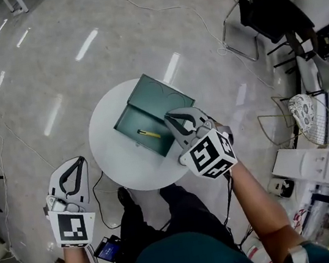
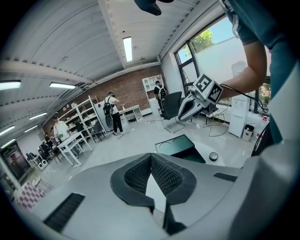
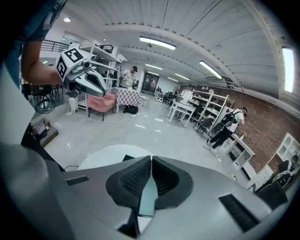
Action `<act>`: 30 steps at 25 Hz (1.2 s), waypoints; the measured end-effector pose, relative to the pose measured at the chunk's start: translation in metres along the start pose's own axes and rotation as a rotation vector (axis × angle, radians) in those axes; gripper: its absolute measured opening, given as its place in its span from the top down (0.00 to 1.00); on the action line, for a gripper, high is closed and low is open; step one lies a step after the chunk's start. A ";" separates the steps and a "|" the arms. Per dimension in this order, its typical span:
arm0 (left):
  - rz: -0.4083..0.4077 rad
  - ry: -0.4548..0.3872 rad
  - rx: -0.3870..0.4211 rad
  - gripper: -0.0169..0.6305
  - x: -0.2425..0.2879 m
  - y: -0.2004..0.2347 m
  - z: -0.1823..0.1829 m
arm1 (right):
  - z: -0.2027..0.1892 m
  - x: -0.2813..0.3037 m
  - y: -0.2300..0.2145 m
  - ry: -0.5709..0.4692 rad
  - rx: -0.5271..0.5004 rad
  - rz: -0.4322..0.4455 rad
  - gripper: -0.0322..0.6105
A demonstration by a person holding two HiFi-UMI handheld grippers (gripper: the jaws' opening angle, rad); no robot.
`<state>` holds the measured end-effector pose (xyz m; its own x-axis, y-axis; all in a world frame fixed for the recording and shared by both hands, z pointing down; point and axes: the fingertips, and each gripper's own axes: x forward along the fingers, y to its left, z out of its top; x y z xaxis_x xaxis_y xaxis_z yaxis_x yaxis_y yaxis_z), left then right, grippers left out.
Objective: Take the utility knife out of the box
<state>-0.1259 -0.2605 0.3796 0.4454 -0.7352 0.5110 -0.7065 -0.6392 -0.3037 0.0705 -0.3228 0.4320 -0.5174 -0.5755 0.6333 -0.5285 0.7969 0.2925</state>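
Note:
An open dark green box [image 1: 131,125] stands on a round white table [image 1: 108,149], its lid [image 1: 160,95] folded back on the far side. A yellow utility knife [image 1: 149,134] lies in the box's tray. My right gripper [image 1: 168,117] hangs just over the box's right edge, to the right of the knife, jaws shut with nothing between them. My left gripper [image 1: 82,160] is off the table's left side, over the floor, shut and empty. The left gripper view shows the box [image 2: 180,146] beyond its shut jaws [image 2: 151,157]. In the right gripper view the table [image 3: 105,157] shows past the shut jaws [image 3: 151,160].
A small round dark object [image 2: 213,156] sits on the table beside the box. Cables [image 1: 150,0] trail across the glossy floor. A black chair [image 1: 269,9] and a wire chair [image 1: 301,115] stand at the right, with white boxes [image 1: 309,163] beside them. People and shelving are far off.

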 end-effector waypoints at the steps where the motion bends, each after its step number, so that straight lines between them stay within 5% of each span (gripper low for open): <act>1: -0.001 0.002 -0.005 0.95 0.001 -0.002 -0.002 | -0.004 0.002 0.001 0.005 0.001 0.005 0.89; 30: -0.051 0.042 -0.079 0.95 0.039 -0.018 -0.054 | -0.049 0.076 0.021 0.089 0.012 0.089 0.89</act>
<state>-0.1255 -0.2649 0.4485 0.4596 -0.6908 0.5582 -0.7255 -0.6545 -0.2127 0.0529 -0.3409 0.5217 -0.5012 -0.4837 0.7176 -0.4913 0.8416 0.2241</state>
